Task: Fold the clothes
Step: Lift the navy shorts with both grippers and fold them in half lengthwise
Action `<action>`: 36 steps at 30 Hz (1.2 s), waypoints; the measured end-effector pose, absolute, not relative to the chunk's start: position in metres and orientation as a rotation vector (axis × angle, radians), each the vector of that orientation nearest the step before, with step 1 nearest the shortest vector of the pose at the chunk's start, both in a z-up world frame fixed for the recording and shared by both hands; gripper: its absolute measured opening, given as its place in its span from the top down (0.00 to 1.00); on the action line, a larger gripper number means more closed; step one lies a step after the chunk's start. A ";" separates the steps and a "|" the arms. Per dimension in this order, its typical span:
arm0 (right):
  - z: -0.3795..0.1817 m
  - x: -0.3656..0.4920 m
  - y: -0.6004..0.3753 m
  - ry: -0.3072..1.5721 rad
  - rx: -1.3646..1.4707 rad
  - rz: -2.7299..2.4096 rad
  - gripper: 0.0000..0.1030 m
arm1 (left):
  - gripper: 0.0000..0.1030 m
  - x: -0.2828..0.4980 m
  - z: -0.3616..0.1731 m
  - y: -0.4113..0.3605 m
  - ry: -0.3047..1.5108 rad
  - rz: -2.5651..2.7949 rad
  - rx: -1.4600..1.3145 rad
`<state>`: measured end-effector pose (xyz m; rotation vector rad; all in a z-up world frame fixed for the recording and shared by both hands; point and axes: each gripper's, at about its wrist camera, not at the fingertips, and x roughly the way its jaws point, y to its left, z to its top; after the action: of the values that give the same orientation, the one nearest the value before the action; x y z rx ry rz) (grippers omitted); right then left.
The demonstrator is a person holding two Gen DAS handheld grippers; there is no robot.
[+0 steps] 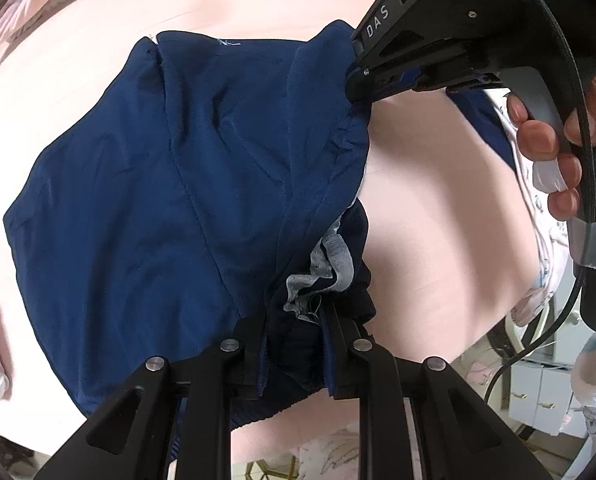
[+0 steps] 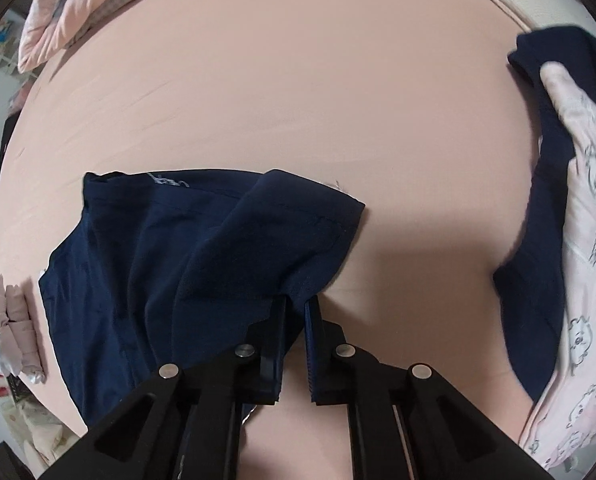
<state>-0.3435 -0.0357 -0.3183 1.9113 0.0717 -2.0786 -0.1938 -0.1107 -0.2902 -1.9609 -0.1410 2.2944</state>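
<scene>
Both claws are clamped on the navy shorts (image 1: 169,184): left claw (image 1: 293,320) at the waistband, right claw (image 2: 295,312) at a fabric edge. Equal tension should be kept while the fold is lowered onto the pink bed sheet (image 2: 298,80).

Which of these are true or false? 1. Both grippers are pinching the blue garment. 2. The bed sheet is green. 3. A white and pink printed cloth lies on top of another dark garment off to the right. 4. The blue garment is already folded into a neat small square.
1. True: the left gripper and the right gripper are each shut on the blue garment.
2. False: the bed sheet is pale pink.
3. True: the printed cloth overlaps the dark garment.
4. False: it is spread out and creased, with one edge lifted by the grippers.
</scene>
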 end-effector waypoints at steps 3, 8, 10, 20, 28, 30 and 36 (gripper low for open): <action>-0.306 -0.340 -0.044 0.123 1.872 -2.089 0.94 | 0.82 -0.191 -0.287 -0.117 -0.196 2.298 -1.948; -0.279 -0.336 -0.060 0.154 1.808 -2.097 0.94 | 0.82 -0.180 -0.281 -0.132 -0.289 2.313 -1.927; -0.268 -0.334 -0.069 0.169 1.782 -2.101 0.94 | 0.82 -0.176 -0.279 -0.138 -0.317 2.322 -1.921; -0.215 -0.330 -0.122 0.288 1.654 -2.090 0.94 | 0.82 -0.143 -0.250 -0.162 -0.513 2.371 -1.901; -0.202 -0.306 -0.167 0.308 1.645 -2.040 0.94 | 0.82 -0.123 -0.249 -0.185 -0.615 2.392 -1.918; -0.201 -0.301 -0.169 0.348 1.655 -2.034 0.94 | 0.82 -0.125 -0.256 -0.190 -0.637 2.398 -1.938; -0.211 -0.287 -0.173 0.630 1.644 -2.012 0.93 | 0.82 -0.119 -0.282 -0.214 -0.787 2.301 -2.082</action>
<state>-0.2874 -0.1729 -0.2115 1.6436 0.6301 -2.0115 -0.1188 -0.2141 -0.2822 -2.0824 -0.7870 2.3014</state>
